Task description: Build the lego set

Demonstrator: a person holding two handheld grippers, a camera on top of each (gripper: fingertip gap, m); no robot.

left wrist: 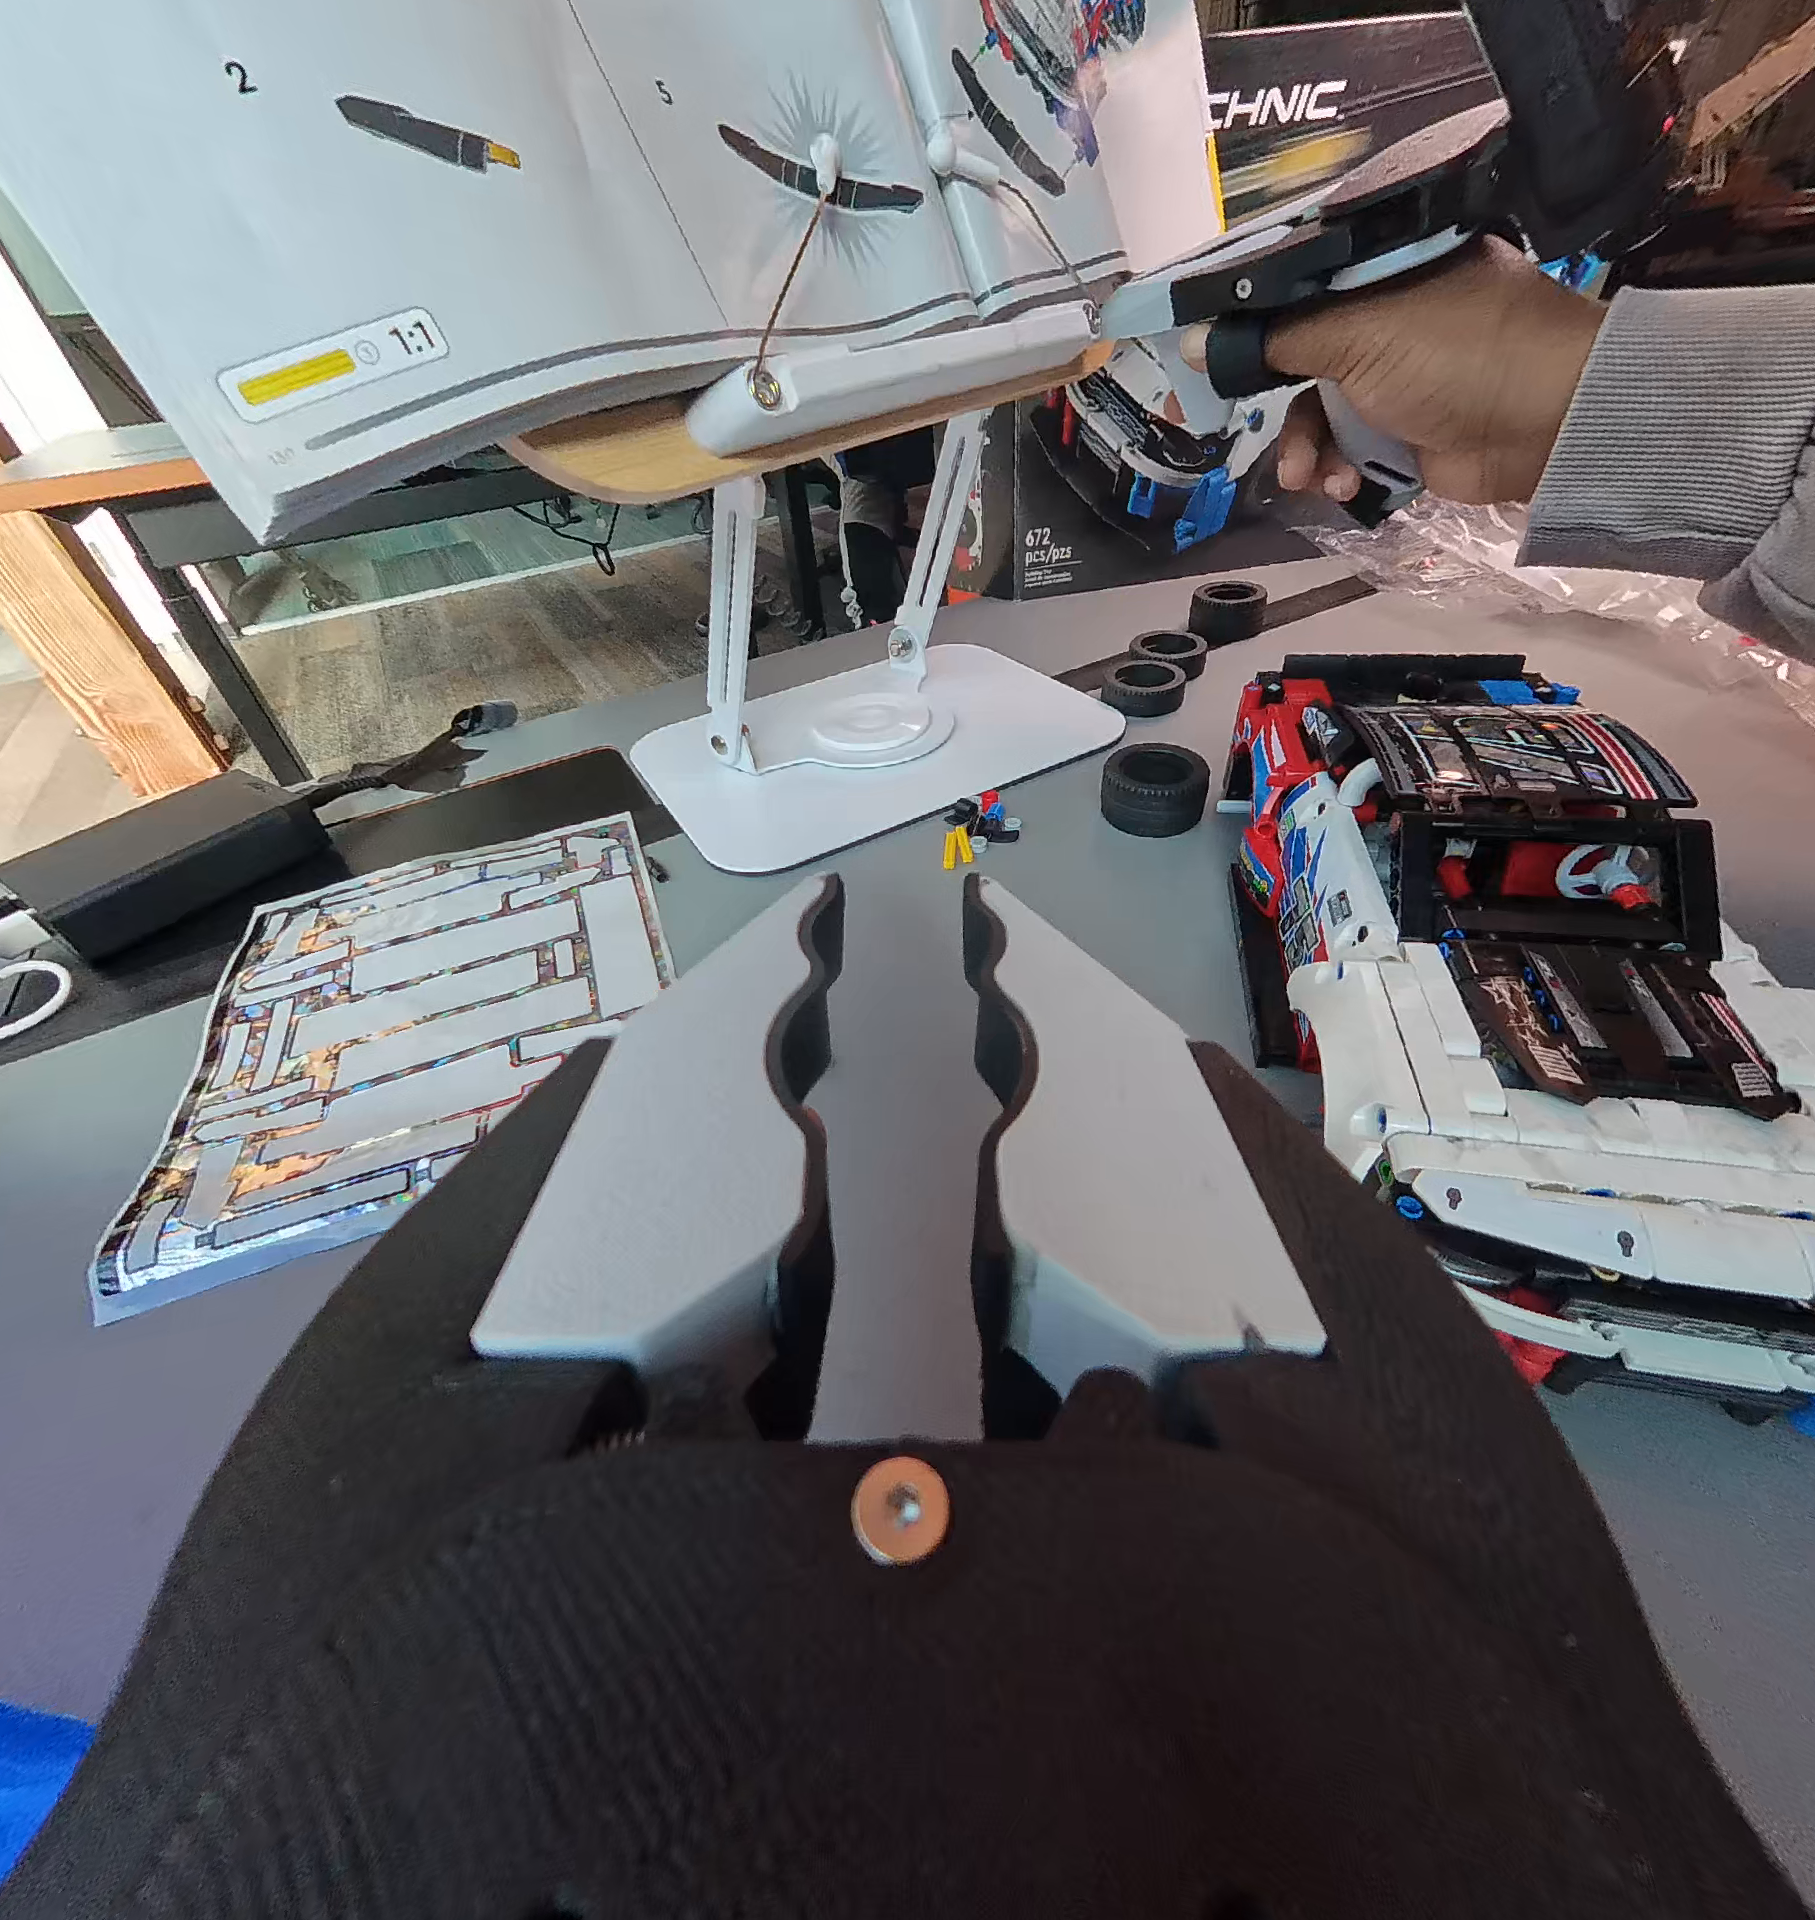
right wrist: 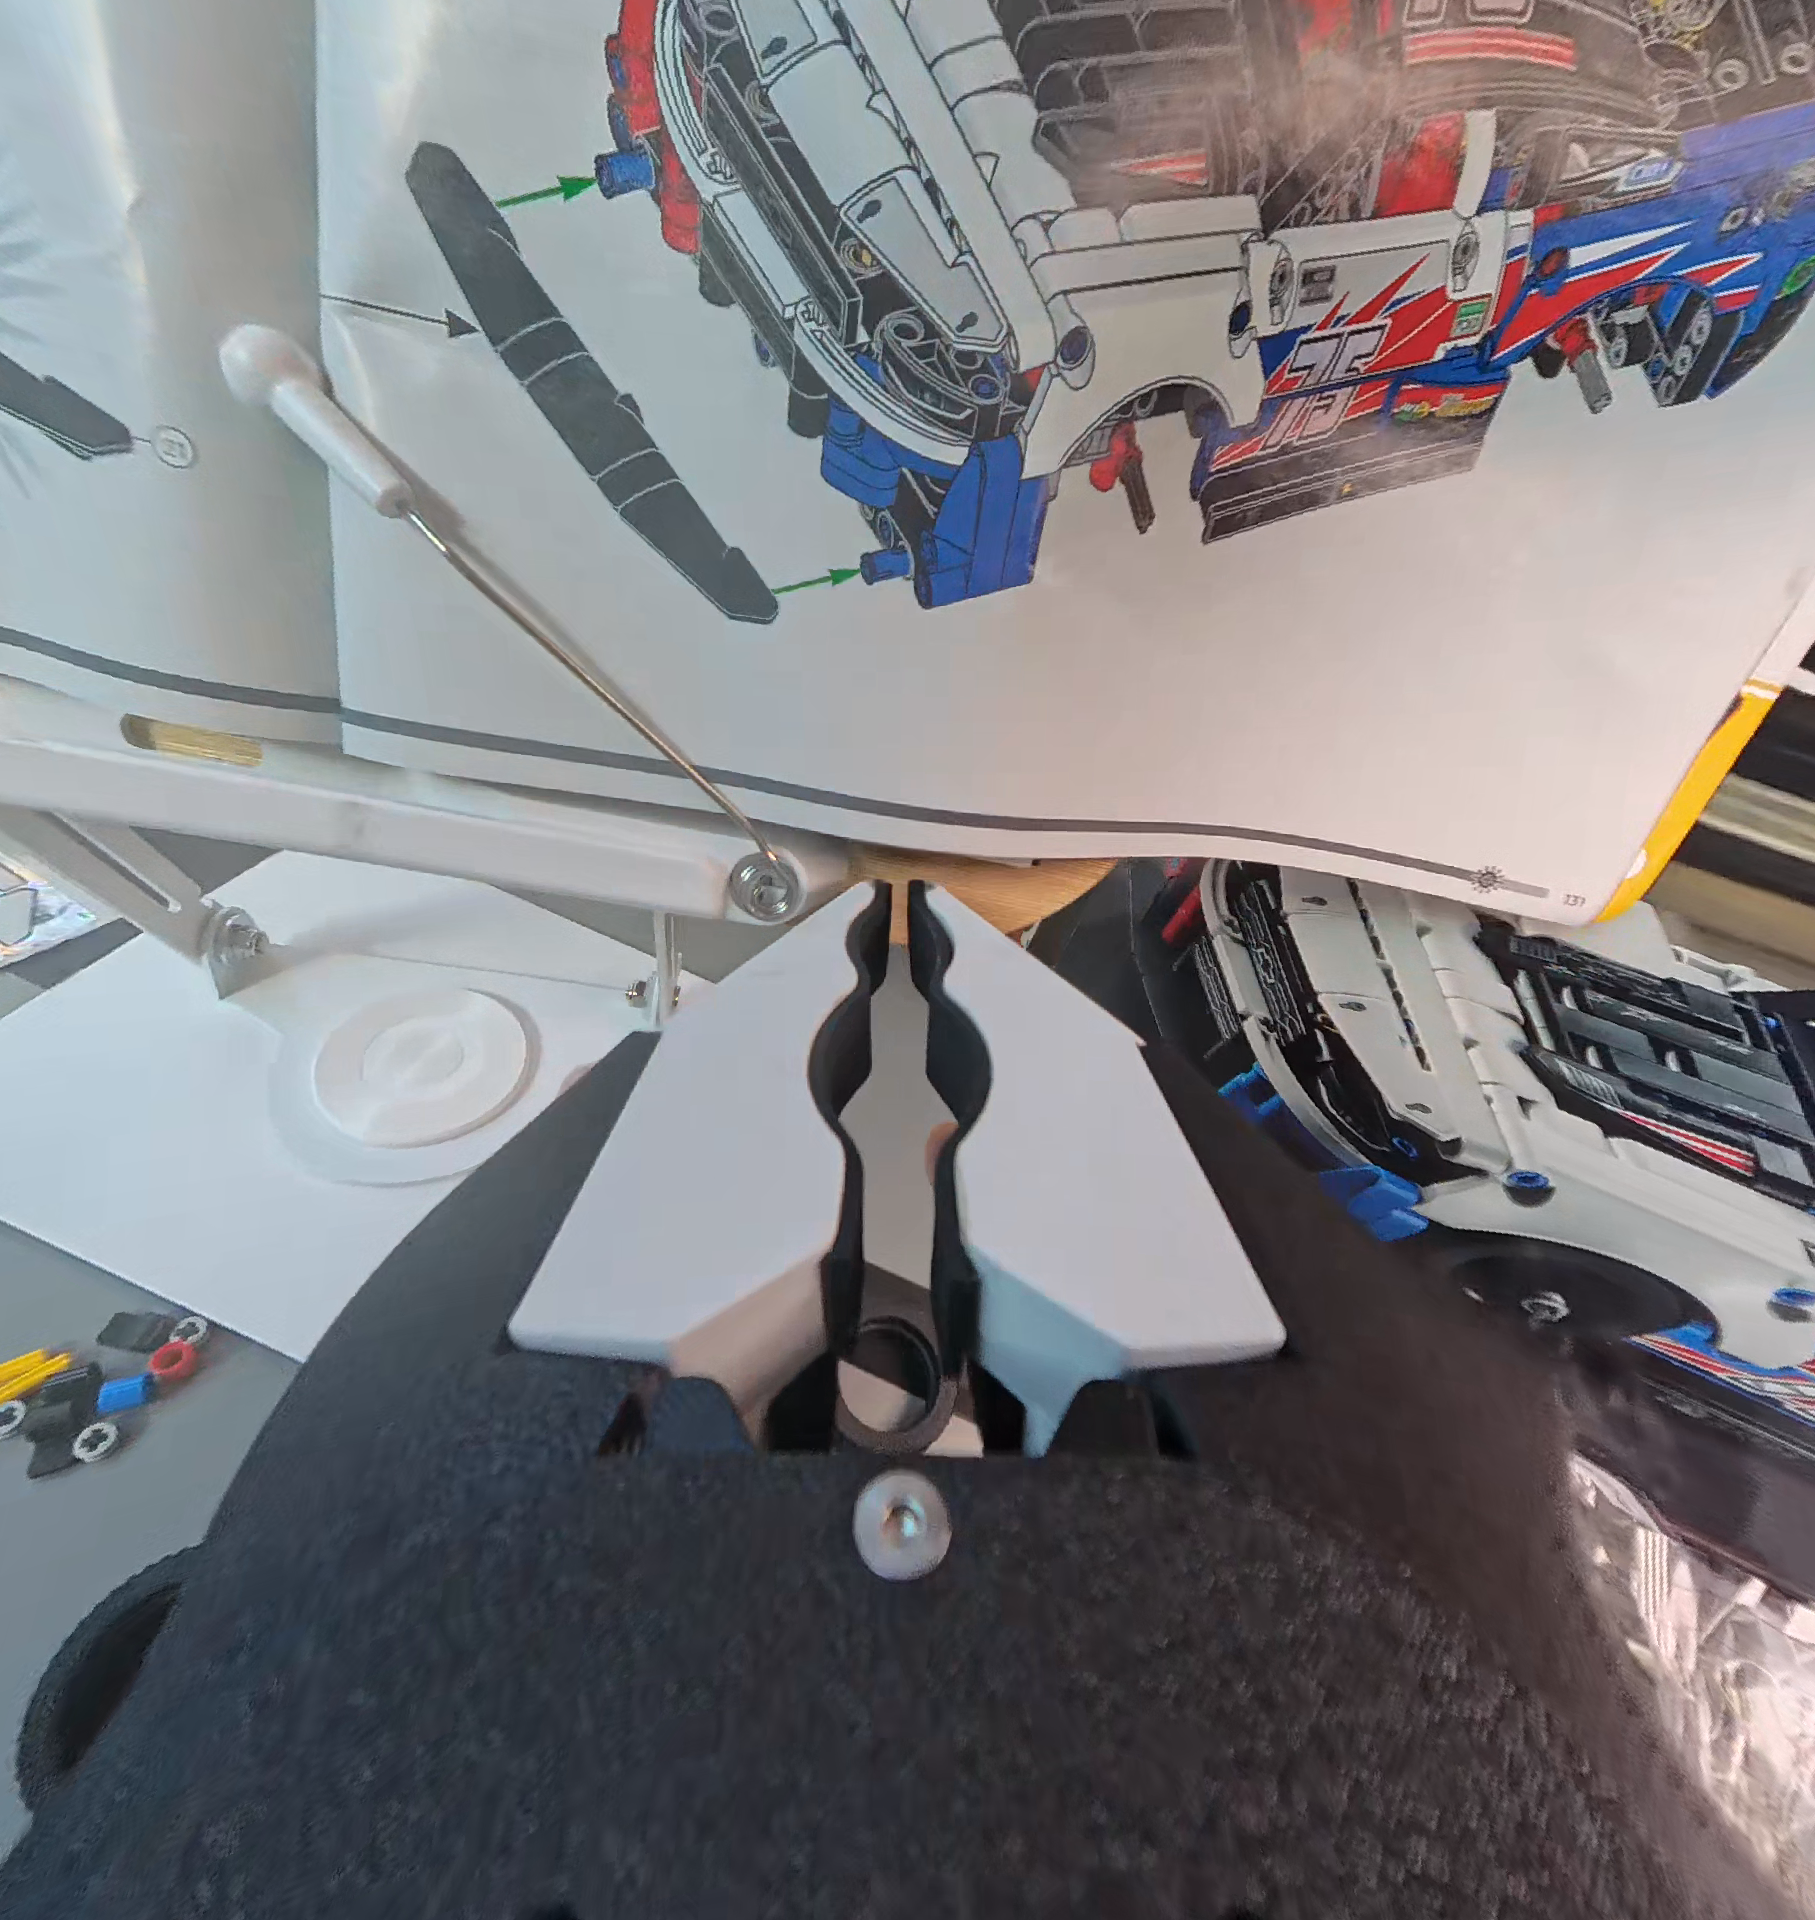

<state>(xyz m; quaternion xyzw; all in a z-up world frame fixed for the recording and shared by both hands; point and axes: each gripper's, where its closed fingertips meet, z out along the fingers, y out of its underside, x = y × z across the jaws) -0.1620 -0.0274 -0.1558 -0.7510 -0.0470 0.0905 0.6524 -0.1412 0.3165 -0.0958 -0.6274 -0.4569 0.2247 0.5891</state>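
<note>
A mostly built white, red and blue lego car (left wrist: pixel 1505 987) lies on the grey table at the right; it also shows in the right wrist view (right wrist: pixel 1505 1091). Three loose black tyres (left wrist: pixel 1152 790) and a small pile of tiny parts (left wrist: pixel 976 826) lie near it. An open instruction booklet (left wrist: pixel 467 260) rests on a white stand (left wrist: pixel 882 769). My left gripper (left wrist: pixel 903 894) is open and empty above the table. My right gripper (right wrist: pixel 895 896), held high by a hand, is shut to a thin slit with nothing seen in it. Its tips sit at the right end of the stand's ledge (right wrist: pixel 467 821), beside the wire page holder (right wrist: pixel 570 644).
A foil sticker sheet (left wrist: pixel 394 1039) lies at the left, with a black power adapter (left wrist: pixel 176 862) behind it. The set's box (left wrist: pixel 1090 499) stands at the back and crinkled clear plastic (left wrist: pixel 1505 561) lies at the right. The small parts (right wrist: pixel 72 1392) lie in front of the stand base (right wrist: pixel 155 1143). My right fingertips sit around 35 centimetres from my left ones. To the black power adapter (left wrist: pixel 176 862): left tips about 35 centimetres, right tips about 45 centimetres.
</note>
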